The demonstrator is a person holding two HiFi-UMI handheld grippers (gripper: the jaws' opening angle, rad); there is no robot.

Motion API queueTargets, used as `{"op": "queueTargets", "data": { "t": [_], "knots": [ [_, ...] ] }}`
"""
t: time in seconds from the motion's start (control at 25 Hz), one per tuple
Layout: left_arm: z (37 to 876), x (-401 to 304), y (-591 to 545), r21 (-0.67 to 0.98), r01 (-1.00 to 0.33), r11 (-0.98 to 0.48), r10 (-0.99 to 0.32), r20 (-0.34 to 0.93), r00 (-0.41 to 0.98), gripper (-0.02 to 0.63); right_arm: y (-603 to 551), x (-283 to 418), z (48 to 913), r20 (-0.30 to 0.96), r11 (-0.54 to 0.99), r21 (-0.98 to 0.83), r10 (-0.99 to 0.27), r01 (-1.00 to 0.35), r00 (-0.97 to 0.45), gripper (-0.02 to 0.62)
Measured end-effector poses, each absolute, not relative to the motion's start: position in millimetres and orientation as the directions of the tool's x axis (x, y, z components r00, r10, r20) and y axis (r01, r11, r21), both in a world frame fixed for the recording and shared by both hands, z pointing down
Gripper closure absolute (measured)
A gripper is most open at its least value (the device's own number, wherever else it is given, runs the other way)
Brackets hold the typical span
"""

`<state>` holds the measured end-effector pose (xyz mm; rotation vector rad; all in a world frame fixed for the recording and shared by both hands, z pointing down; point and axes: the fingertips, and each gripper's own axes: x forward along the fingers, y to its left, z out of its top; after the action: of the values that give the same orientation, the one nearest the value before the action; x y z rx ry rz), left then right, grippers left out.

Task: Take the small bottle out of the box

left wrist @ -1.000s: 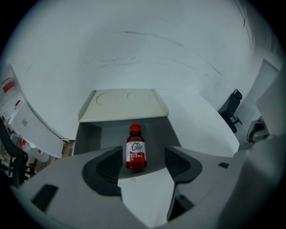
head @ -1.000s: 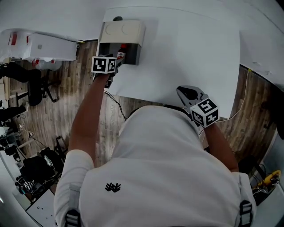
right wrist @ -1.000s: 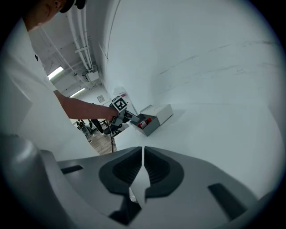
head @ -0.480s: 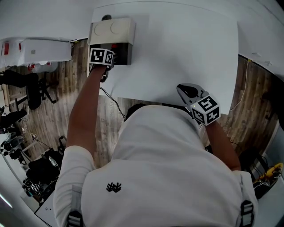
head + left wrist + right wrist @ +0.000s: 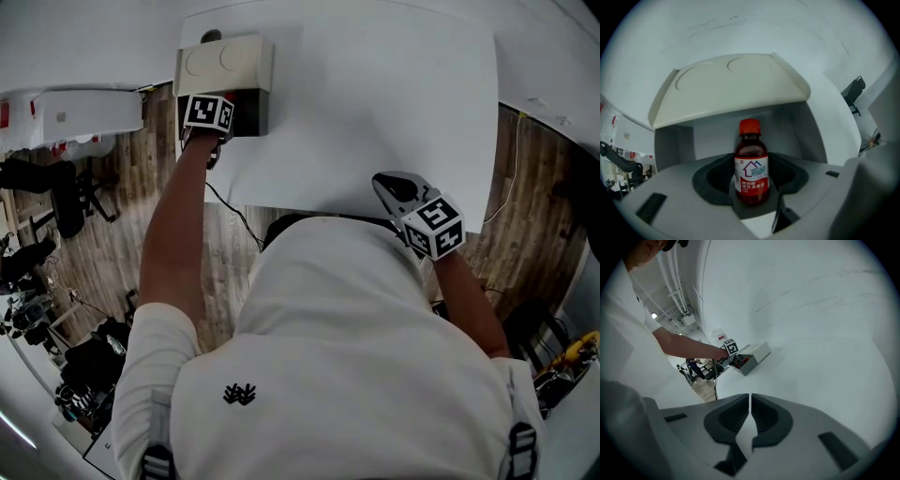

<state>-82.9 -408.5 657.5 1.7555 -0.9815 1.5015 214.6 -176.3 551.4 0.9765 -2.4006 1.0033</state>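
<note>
A small brown bottle (image 5: 751, 166) with a red cap and a white and red label stands upright inside the box (image 5: 726, 86), under its raised cream lid. My left gripper (image 5: 752, 187) reaches into the box's open front, with the bottle between its jaws. The jaws are closing, and dark pad hollow still shows on both sides of the bottle. In the head view the left gripper (image 5: 216, 105) sits at the mouth of the box (image 5: 225, 61) and hides the bottle. My right gripper (image 5: 389, 187) rests shut and empty near the table's front edge.
The white table (image 5: 375, 94) carries only the box, at its far left corner. A white machine (image 5: 75, 108) stands on the wood floor to the left. A cable (image 5: 234, 211) hangs below the table edge. The right gripper view shows the box (image 5: 752, 357) far off.
My left gripper has moved forward from beside the box into its open front. The right gripper has stayed where it was.
</note>
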Motion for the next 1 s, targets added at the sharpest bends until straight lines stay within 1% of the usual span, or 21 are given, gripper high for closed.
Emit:
{"op": "queueTargets", "data": {
  "t": [0.16,0.44,1.0],
  "knots": [
    [656,-83,-407,0.004,-0.843,-0.538,-0.150,0.984,0.100,0.382,-176,212,551,0.553,0.512,-0.474,-0.460,-0.717,-0.694,0.577],
    [639,-79,-407,0.013,-0.840,-0.543,-0.207,0.967,0.148,0.383,-176,207,547,0.548,0.534,-0.456,-0.462,-0.712,-0.698,0.577],
    [579,-78,-392,0.077,-0.827,-0.557,-0.351,0.881,0.318,0.383,-178,165,533,0.534,0.611,-0.406,-0.445,-0.680,-0.719,0.577]
  ]
}}
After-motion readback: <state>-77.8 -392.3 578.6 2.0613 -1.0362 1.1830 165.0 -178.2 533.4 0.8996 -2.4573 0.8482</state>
